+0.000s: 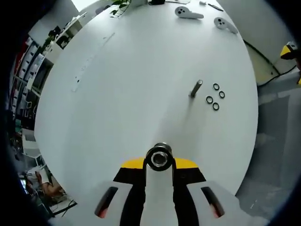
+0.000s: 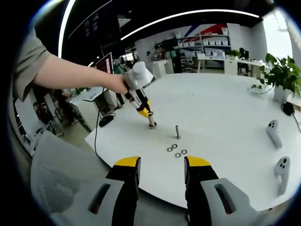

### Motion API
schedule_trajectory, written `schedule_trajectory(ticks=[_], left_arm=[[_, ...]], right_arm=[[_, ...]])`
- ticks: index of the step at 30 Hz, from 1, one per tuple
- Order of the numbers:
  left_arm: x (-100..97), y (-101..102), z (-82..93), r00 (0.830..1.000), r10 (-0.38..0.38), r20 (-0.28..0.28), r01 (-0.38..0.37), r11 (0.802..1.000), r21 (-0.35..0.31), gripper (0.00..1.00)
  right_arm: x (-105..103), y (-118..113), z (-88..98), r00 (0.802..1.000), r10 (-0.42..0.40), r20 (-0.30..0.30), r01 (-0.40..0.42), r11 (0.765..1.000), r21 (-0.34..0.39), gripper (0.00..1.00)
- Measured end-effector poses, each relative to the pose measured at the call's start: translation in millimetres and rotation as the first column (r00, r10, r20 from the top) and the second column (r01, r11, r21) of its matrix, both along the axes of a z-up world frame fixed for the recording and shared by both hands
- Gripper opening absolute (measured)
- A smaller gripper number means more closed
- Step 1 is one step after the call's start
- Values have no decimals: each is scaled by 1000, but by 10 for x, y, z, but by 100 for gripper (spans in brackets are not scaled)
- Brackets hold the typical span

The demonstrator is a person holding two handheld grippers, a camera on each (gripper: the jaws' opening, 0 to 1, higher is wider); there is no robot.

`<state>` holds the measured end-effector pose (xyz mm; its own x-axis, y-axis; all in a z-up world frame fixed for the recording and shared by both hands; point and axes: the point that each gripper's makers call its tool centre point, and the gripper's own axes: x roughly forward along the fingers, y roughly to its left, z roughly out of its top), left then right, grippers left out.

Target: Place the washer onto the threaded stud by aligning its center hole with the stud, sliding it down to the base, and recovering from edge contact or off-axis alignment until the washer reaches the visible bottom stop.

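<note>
- Four small dark ring washers in a loose cluster, flat on the round white worktop, just beside the slim grey threaded metal stud, none of them on it.
- Stud upright near the middle of the worktop, bare down its visible length; whether fixed or free-standing, cannot tell.
- Left gripper: yellow-and-black jaws closed together on a short silvery round metal piece with a dark centre hole; washer or thicker collar, too hard to say.
- Right gripper view: same left gripper held by a person's hand, tip low over the worktop, near the stud but apart from it.
- Right gripper: jaws apart, nothing between them, hanging back at the worktop's near edge, washers ahead.
- Two white handheld controllers and a green potted plant well apart from the work.
- Likely trouble: tilted approach, so hole rim catching on the stud's tip or threads and jamming partway instead of reaching the base.
- Sideways push on a loose stud: toppling.
- Low sweep of either jaws through the cluster: washers scattered or shoved against the stud.
- Thin flat washers: hard to pinch off a smooth surface, prone to sliding or flipping out of the jaws.
</note>
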<state>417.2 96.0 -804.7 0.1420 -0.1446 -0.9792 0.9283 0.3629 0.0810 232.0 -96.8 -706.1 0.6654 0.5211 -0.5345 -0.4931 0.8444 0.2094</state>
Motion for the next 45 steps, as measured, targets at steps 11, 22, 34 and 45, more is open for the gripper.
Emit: schedule_trajectory(ticks=[11, 22, 34, 45], left_arm=[[-28, 9, -210, 1000, 7, -15, -7, 1000, 6, 18], [-33, -1, -437, 1000, 8, -25, -7, 1000, 30, 18], [-60, -11, -493, 999, 20, -26, -20, 1000, 9, 20], [31, -66, -235, 996, 75, 54, -69, 993, -99, 26]], right_arm=[[-6, 7, -3, 1000, 5, -2, -5, 1000, -2, 39], [-9, 6, -12, 1000, 9, -4, -9, 1000, -10, 39], [-5, -3, -13, 1000, 5, -1, -5, 1000, -14, 39], [-4, -25, -36, 1000, 3, -3, -3, 999, -43, 39]])
